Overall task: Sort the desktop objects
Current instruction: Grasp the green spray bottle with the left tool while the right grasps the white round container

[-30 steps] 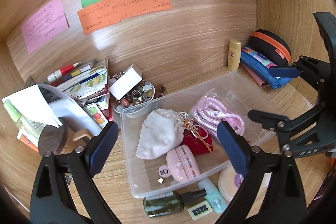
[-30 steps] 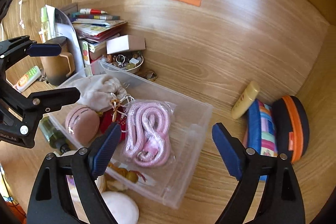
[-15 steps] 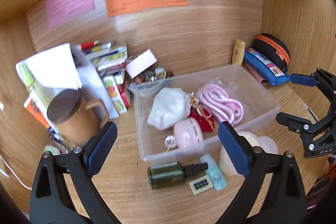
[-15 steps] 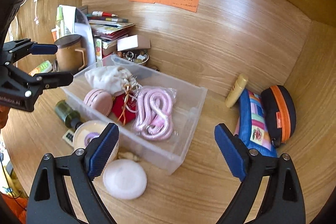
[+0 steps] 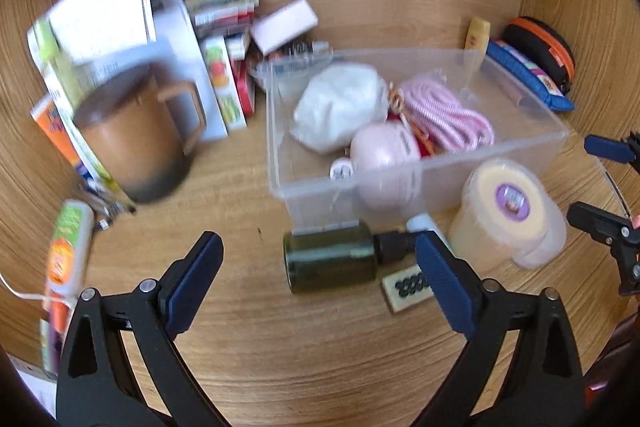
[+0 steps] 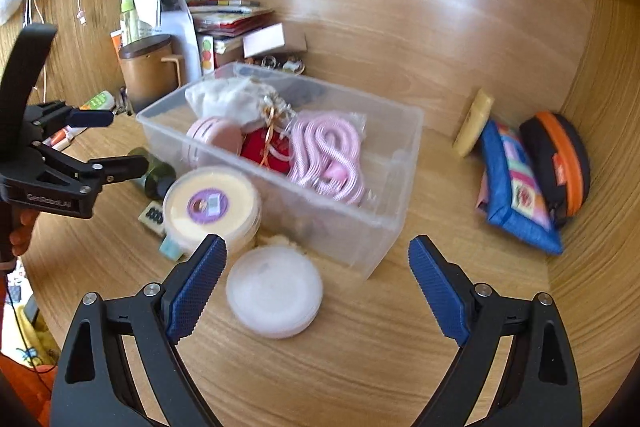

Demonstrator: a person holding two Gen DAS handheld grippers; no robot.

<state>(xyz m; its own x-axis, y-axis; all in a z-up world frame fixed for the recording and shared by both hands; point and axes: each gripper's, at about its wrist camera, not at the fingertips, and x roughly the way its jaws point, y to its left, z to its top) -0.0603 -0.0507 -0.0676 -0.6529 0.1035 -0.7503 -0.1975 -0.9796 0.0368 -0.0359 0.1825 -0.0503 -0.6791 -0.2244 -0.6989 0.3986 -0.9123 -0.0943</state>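
Clear plastic, the rectangular bin [image 6: 400,163] is already holding a white cloth pouch [image 5: 340,105], pink round case [image 5: 386,151] and coiled pink cord [image 6: 328,151]; a dark green bottle [image 5: 330,261], yellow lidded tub [image 6: 210,205] and white round lid [image 6: 274,291] are lying outside, waiting. Both the left gripper [image 5: 318,281] and right gripper [image 6: 318,281] are hovering spread wide, gripping nothing.

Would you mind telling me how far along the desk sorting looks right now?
Done: the clear plastic bin already holds a white cloth pouch, a pink round case, a red pouch and a pink coiled cord. In hand: nothing; the left gripper and right gripper are open. Left: the dark green bottle, the yellow-lidded tub and the white round container lie outside.
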